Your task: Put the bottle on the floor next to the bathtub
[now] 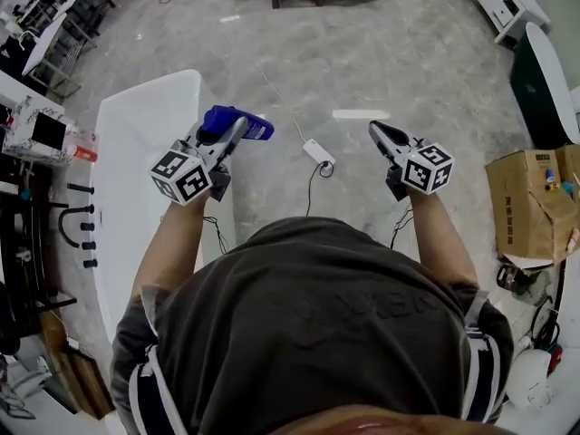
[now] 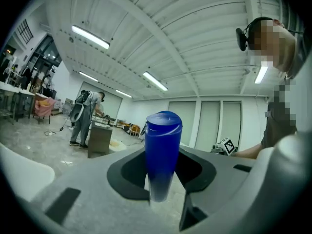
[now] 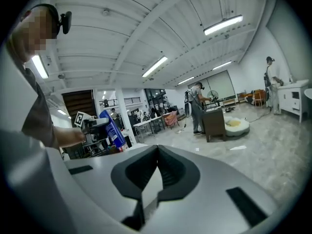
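Observation:
My left gripper (image 1: pixel 227 132) is shut on a blue bottle (image 1: pixel 237 122) with a flip-top cap. It holds the bottle in the air above the right rim of the white bathtub (image 1: pixel 136 143). In the left gripper view the bottle (image 2: pixel 163 152) stands up between the jaws, which clamp its lower end, and the gripper (image 2: pixel 161 191) points up toward the ceiling. My right gripper (image 1: pixel 382 136) is shut with nothing in it, held over the grey floor to the right. In the right gripper view its jaws meet (image 3: pixel 155 172), and the blue bottle (image 3: pixel 111 128) shows at the left.
A white adapter with a black cable (image 1: pixel 318 153) lies on the concrete floor between the grippers. Black faucet fittings (image 1: pixel 80 227) stand on the tub's left ledge. An open cardboard box (image 1: pixel 530 205) sits at the right. People and furniture stand farther off in the hall.

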Demonstrator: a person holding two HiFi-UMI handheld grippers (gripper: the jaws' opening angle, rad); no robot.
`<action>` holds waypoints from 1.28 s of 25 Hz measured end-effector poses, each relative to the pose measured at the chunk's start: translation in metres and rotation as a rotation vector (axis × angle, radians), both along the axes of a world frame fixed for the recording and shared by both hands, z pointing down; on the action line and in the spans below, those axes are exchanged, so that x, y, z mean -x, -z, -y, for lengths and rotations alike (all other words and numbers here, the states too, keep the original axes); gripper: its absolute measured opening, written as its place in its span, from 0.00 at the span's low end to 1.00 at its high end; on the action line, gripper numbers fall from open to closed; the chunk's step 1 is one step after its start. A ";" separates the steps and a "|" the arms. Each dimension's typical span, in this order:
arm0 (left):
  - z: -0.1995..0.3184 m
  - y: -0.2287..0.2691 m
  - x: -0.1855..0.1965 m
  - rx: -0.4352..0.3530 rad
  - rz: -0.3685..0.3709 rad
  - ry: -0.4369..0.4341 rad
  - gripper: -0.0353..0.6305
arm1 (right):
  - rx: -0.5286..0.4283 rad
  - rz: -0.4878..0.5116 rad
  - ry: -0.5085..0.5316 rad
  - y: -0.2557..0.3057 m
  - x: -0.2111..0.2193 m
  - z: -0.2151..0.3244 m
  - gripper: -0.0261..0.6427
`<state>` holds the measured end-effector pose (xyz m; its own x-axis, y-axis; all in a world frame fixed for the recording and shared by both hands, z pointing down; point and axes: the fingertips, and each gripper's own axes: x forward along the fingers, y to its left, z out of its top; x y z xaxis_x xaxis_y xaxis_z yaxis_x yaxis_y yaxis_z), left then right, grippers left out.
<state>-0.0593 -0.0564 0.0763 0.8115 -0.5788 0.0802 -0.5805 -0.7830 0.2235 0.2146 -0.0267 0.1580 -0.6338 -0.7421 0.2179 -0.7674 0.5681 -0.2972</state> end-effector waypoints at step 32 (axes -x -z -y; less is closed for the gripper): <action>0.015 -0.193 0.023 0.288 0.159 0.203 0.26 | 0.173 -0.089 0.150 -0.136 0.028 0.019 0.03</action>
<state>-0.0820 -0.0717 0.2694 0.6471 -0.6619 0.3783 -0.7623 -0.5667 0.3125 0.1867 -0.0456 0.2942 -0.7072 -0.5877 0.3930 -0.7053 0.6246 -0.3353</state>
